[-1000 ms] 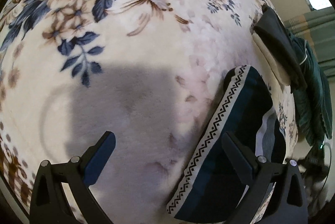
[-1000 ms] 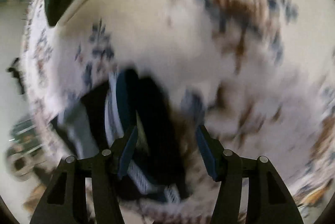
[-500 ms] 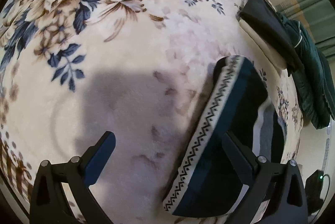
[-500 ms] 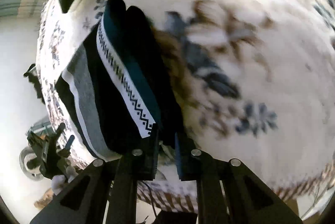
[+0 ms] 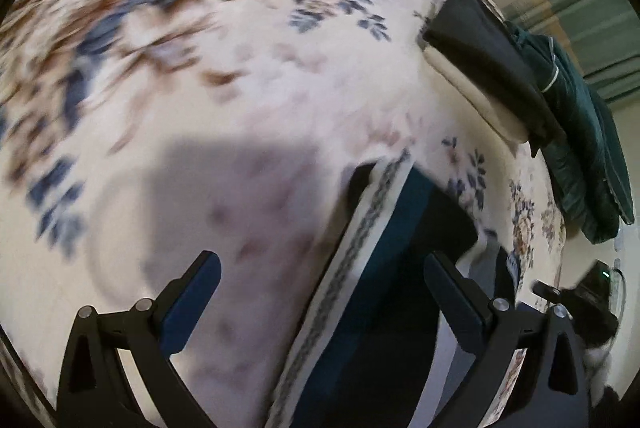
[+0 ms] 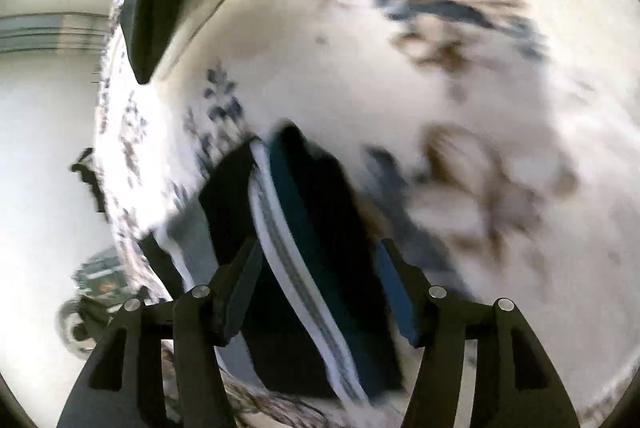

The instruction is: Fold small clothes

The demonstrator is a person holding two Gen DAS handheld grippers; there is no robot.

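Right gripper (image 6: 316,288) is opening over the folded garment (image 6: 308,248), pads clear; left gripper (image 5: 320,292) is hanging spread, empty. Garment is lying at 5 o'clock on the floral blanket (image 5: 280,88). Release step, likely; next calls for another garment.

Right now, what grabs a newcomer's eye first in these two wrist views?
The cream plush blanket with blue and brown flowers fills both views. On it lies a folded dark teal garment with a white zigzag-patterned band, under the right gripper, whose jaws are opening over it without pressing it. The left gripper is wide open beside it, and dark cushions sit at the far edge.
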